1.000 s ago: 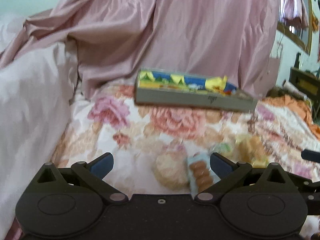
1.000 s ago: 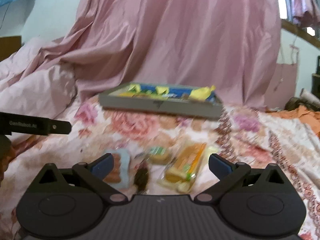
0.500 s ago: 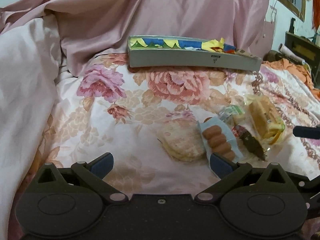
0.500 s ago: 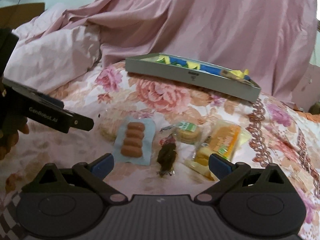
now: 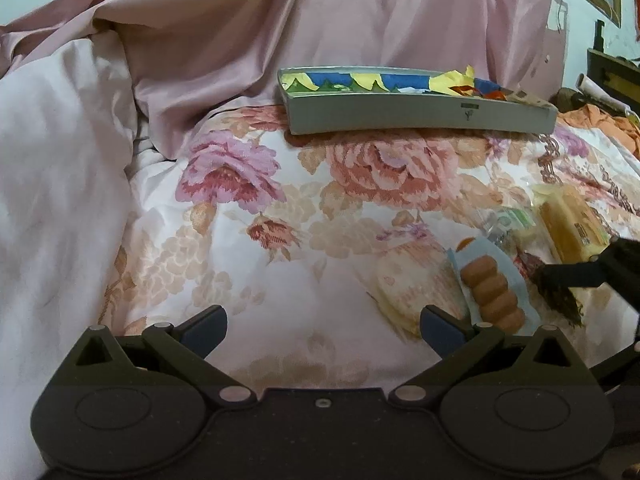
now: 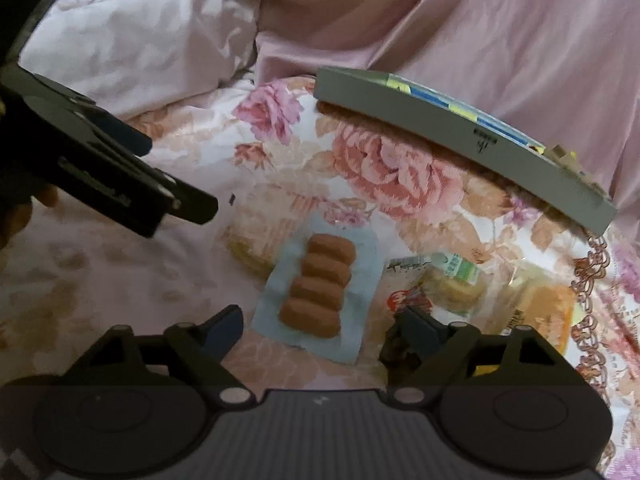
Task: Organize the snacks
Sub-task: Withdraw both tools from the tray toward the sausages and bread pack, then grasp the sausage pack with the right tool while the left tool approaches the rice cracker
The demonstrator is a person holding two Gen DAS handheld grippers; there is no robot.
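Your right gripper (image 6: 318, 324) dropped from a level look at the tray (image 6: 460, 140) to hang over the sausage pack (image 6: 320, 286) on the bed (image 5: 280, 216), fingers spread wide and empty. Your left gripper (image 5: 324, 322) barely shifted, fingers also apart, so the first pickup looked near.

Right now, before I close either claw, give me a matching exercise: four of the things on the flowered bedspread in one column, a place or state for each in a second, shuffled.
Things:
1. Long grey tray
2. Pale blue packet of four brown sausage-shaped snacks
3. Round pale cracker pack in clear wrap
4. Dark shrivelled wrapped snack

Places:
A. Just left of the blue packet
B. At the back, against the pink sheet, holding yellow and blue wrappers
C. Partly behind the right claw's finger
D. Framed between the open right claw's fingers

Pairs: 1-B, 2-D, 3-A, 4-C
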